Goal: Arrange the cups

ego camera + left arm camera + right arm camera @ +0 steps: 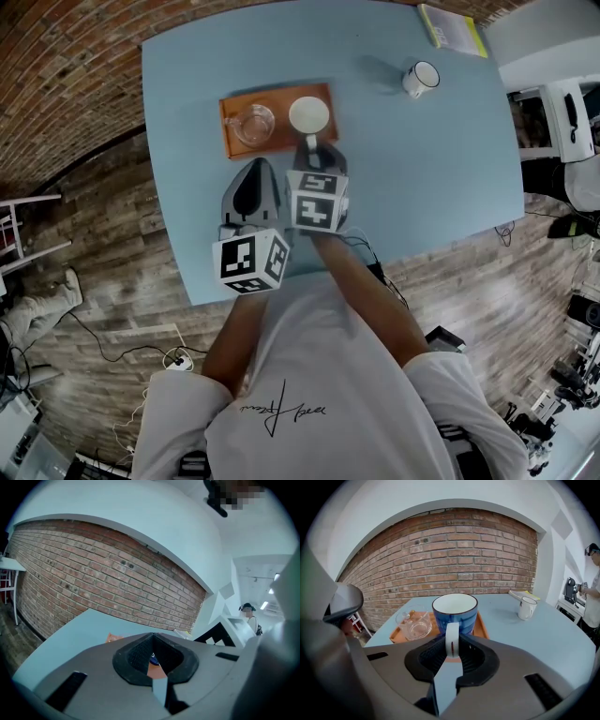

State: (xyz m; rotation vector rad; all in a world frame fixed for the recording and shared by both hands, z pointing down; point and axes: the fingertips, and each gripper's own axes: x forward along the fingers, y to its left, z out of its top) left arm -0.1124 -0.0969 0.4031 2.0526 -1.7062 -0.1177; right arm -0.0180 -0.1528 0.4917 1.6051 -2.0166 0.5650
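An orange tray (231, 105) lies on the light blue table (422, 178). A clear glass cup (253, 124) stands on its left half. On its right half is a blue mug with a white inside (309, 115). My right gripper (311, 146) is shut on that mug's white handle (452, 639), with the blue mug (454, 612) straight ahead of the jaws and the glass cup (414, 625) to its left. Just left of the right one, short of the tray's near edge, my left gripper (250, 173) is shut and empty (152, 663).
A white enamel mug (421, 80) stands alone at the table's far right, with a yellow-edged book (452, 28) beyond it at the far corner. A brick wall runs behind the table. A person stands at a counter off to the right (593, 592).
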